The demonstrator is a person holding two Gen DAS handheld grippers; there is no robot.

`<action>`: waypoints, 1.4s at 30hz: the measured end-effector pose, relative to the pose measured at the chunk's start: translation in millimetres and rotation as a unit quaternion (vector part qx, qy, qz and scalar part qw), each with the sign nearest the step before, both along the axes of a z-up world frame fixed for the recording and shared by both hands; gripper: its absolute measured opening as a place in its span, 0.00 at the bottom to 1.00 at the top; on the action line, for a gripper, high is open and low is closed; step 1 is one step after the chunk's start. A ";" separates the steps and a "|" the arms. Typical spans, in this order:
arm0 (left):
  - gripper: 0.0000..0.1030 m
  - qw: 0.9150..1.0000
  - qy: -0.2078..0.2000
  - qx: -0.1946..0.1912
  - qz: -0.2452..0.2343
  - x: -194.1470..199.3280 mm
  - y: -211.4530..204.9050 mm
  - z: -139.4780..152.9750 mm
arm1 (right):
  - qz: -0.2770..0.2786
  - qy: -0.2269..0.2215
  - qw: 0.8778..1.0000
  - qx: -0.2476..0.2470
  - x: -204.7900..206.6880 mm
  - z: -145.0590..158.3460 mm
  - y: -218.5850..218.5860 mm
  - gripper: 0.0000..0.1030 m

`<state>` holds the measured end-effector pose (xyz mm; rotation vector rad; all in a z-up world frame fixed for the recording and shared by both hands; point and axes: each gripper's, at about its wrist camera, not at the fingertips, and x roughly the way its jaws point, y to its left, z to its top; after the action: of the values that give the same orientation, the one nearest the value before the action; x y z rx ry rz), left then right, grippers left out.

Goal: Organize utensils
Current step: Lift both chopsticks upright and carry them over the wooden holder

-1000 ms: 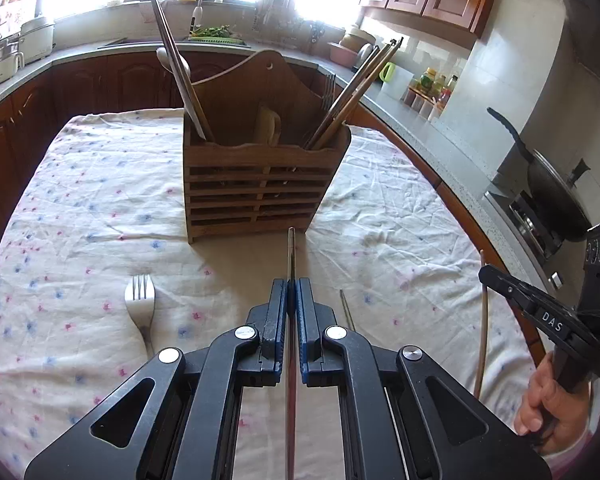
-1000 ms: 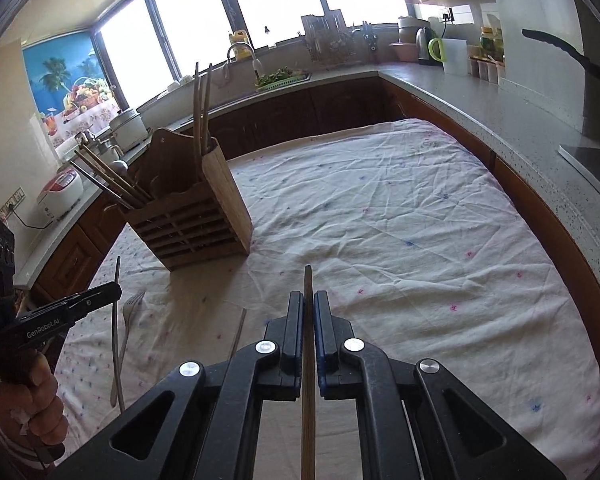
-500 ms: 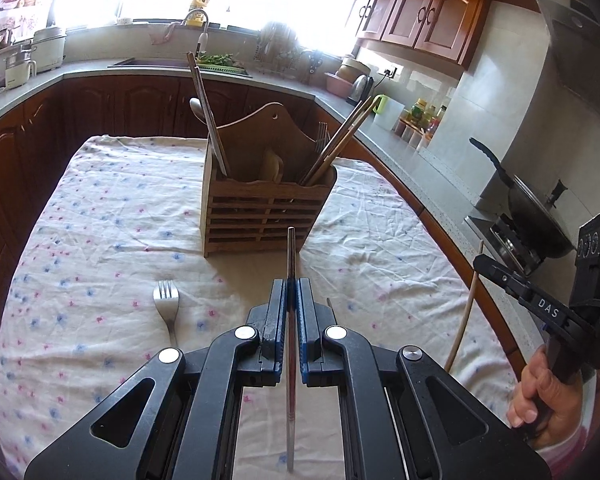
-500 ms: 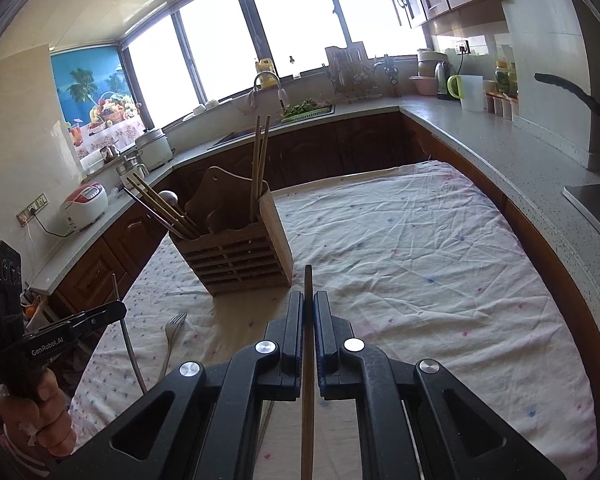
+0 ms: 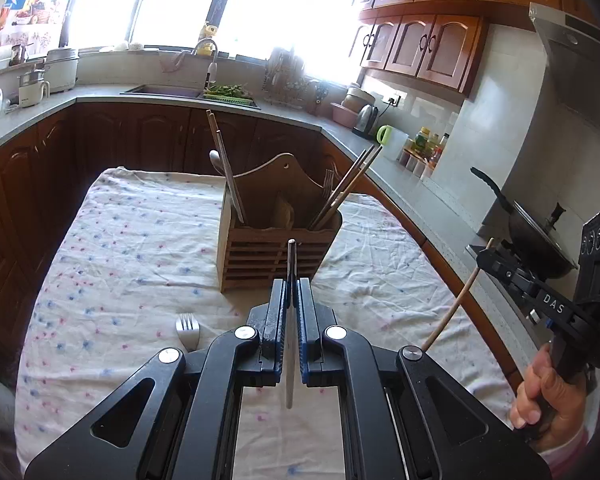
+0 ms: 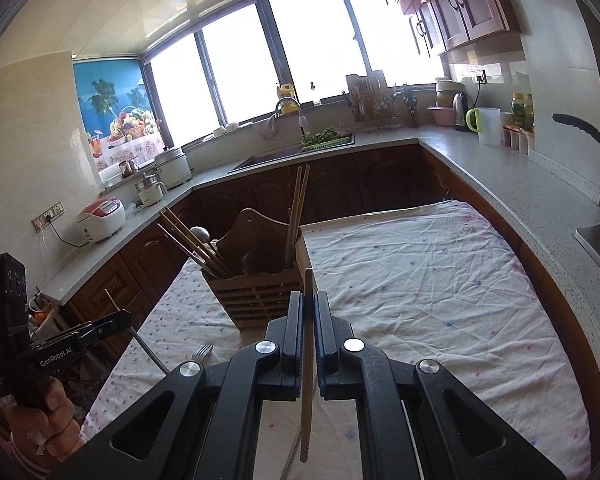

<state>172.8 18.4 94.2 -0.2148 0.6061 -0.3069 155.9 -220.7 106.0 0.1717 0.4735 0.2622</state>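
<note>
Both grippers are clamped tight right now. The left gripper (image 5: 291,304) fills the bottom centre of its own view, jaws pinched on a thin metal chopstick (image 5: 290,320). The right gripper (image 6: 308,316) sits bottom centre too, squeezing a wooden chopstick (image 6: 307,360). Each hand (image 5: 548,392) wraps the other unit's handle at the frame's lower edge.

**Utensil count on the cloth-covered table**

One wooden utensil holder (image 5: 278,246) stands on the table (image 5: 132,248), toward its far edge. One fork (image 5: 187,330) lies on the cloth nearer the front edge. Two grippers are raised over the table: the left gripper (image 5: 291,292) pinches one metal chopstick (image 5: 291,258), the right gripper (image 6: 308,306) one wooden chopstick (image 6: 307,380). The sticks inside the holder overlap too much to count surely.
</note>
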 end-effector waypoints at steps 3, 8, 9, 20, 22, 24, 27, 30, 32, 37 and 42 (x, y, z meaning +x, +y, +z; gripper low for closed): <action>0.04 1.000 -0.005 -0.001 0.005 0.0 3.2 3.0 | 0.003 -0.003 1.000 0.001 2.4 1.5 2.4 0.05; 0.04 1.000 -0.011 -0.002 0.010 -0.6 7.0 7.8 | 0.006 -0.007 1.000 0.001 5.3 5.0 5.5 0.05; 0.04 1.000 -0.012 -0.002 0.012 -0.4 7.7 8.7 | 0.006 -0.009 1.000 0.002 5.9 6.0 5.6 0.05; 0.04 0.999 -0.033 -0.008 0.025 6.9 18.3 25.3 | 0.010 -0.031 0.999 0.003 17.0 23.1 11.9 0.05; 0.04 0.999 -0.036 -0.008 0.027 9.1 20.1 28.1 | 0.011 -0.034 0.999 0.004 19.8 24.8 13.2 0.05; 0.04 0.999 -0.039 -0.010 0.029 12.0 22.0 31.8 | 0.013 -0.037 0.999 0.006 22.6 26.9 14.4 0.05; 0.04 0.998 -0.048 -0.012 0.031 16.6 23.6 39.0 | 0.014 -0.043 0.999 0.007 28.8 32.6 17.2 0.05; 0.04 0.998 -0.061 -0.012 0.033 21.8 23.8 48.8 | 0.017 -0.052 0.998 0.012 36.5 40.6 19.1 0.05; 0.04 0.997 -0.070 -0.013 0.034 26.5 23.7 56.0 | 0.017 -0.061 0.998 0.013 41.6 47.8 20.9 0.05; 0.04 0.994 -0.097 -0.014 0.044 41.6 25.1 75.9 | 0.016 -0.087 0.996 0.015 56.1 66.6 26.2 0.05; 0.04 0.991 -0.124 -0.019 0.052 60.2 26.7 95.1 | 0.010 -0.107 0.994 0.025 75.2 83.1 27.9 0.05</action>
<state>233.0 45.1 189.3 -0.2406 0.3412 -0.2397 231.0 -192.7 189.1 0.1861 0.2552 0.3099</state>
